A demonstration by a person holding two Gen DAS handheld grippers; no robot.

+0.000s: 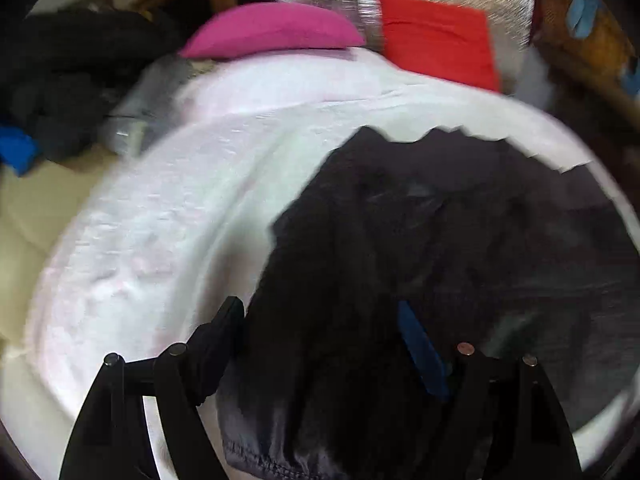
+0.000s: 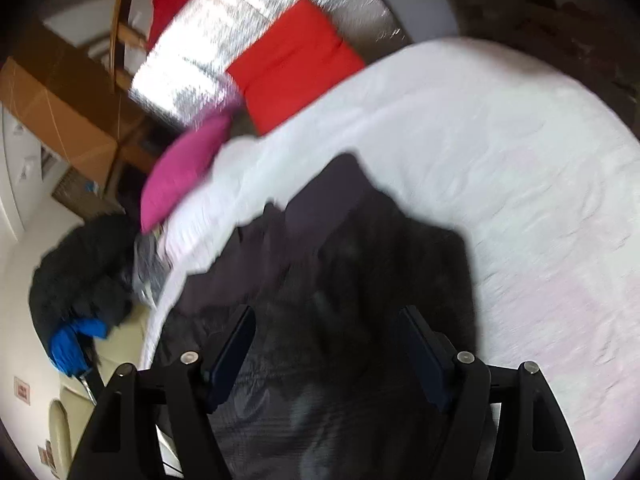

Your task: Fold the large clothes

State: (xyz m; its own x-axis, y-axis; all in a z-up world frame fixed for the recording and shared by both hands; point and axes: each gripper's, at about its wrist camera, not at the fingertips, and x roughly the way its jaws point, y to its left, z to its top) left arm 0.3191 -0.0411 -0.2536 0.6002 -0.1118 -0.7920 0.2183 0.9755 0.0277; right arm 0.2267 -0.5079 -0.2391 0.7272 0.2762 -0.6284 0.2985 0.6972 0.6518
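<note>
Left gripper (image 1: 320,344): jaws are set wide apart at the bottom of the left wrist view; the pads press on nothing, though dark cloth fills the gap between them and whether it is touched cannot be told.
Right gripper (image 2: 328,344): jaws are likewise spread wide at the bottom of the right wrist view; dark cloth is seen in the gap, but no grip is shown.
Dark garment (image 1: 420,248): it is spread on the white bed cover (image 1: 168,216), from the centre to the lower right of the left view and across the lower centre of the right view.
Background: a pink cushion (image 1: 272,30) and a red cushion (image 1: 436,36) are placed at the top of the frame; a black clothes heap (image 1: 68,76) is seen at upper left.
Hard to make out: both views are motion-blurred; the garment's kind and folds are not legible, and its lower hem is cut off by the frame.
</note>
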